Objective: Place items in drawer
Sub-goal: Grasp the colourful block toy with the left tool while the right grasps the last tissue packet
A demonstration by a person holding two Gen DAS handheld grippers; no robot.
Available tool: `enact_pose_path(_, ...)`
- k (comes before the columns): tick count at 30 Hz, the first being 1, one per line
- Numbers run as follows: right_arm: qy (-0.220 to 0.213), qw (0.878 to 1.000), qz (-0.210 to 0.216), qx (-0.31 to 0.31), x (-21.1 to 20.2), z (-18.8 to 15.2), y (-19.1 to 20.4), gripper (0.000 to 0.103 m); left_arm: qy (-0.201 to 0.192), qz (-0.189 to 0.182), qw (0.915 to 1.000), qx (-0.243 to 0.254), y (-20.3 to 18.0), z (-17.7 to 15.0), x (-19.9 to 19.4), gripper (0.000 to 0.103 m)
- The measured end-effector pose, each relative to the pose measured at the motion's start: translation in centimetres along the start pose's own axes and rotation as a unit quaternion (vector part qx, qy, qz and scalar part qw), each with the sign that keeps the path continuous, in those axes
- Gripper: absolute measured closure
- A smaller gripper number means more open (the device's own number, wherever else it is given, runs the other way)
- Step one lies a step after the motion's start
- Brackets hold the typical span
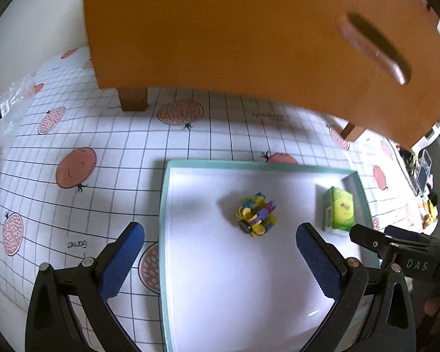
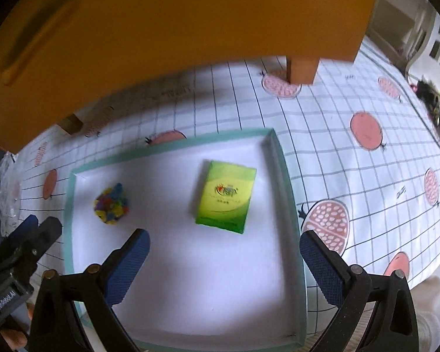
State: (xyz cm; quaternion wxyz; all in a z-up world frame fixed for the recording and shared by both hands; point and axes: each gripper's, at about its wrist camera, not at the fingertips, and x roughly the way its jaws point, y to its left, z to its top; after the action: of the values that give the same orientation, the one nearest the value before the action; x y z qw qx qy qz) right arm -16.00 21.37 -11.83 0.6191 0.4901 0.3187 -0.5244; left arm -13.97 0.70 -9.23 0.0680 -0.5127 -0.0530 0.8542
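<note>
- Inside the teal-rimmed tray [image 2: 281,158], a green packet [image 2: 225,196] is seen lying flat, right of a multicoloured toy [image 2: 112,204].
- Above the tray, left tongs [image 1: 220,242] and right tongs [image 2: 224,250] are held spread, empty.
- Behind the tray, the orange drawer unit [image 1: 234,29] is seen.

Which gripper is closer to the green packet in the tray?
The right gripper, probably: it hovers open just short of the green packet. The left gripper faces the colourful toy, with the packet off to its right.
</note>
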Motion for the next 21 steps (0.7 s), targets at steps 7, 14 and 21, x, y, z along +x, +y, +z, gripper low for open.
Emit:
enact_pose_path(7, 0.036, 0.999, 0.000, 0.011, 2.6, 0.1, -0.7, 0.000, 0.023, 0.009, 0.9993, 0.027, -1.0, 0.1, 2.6, 0.000)
enact_pose_path(14, 0.051, 0.999, 0.005, 0.010, 4.1, 1.0, -0.8, 0.000, 0.042, 0.022, 0.9976, 0.050, -1.7, 0.2, 4.9, 0.000)
enact_pose_path(21, 0.059, 0.998, 0.008, -0.007, 5.2, 2.0, -0.4, 0.000, 0.047, 0.029, 0.9970, 0.054, -2.1, 0.3, 5.8, 0.001)
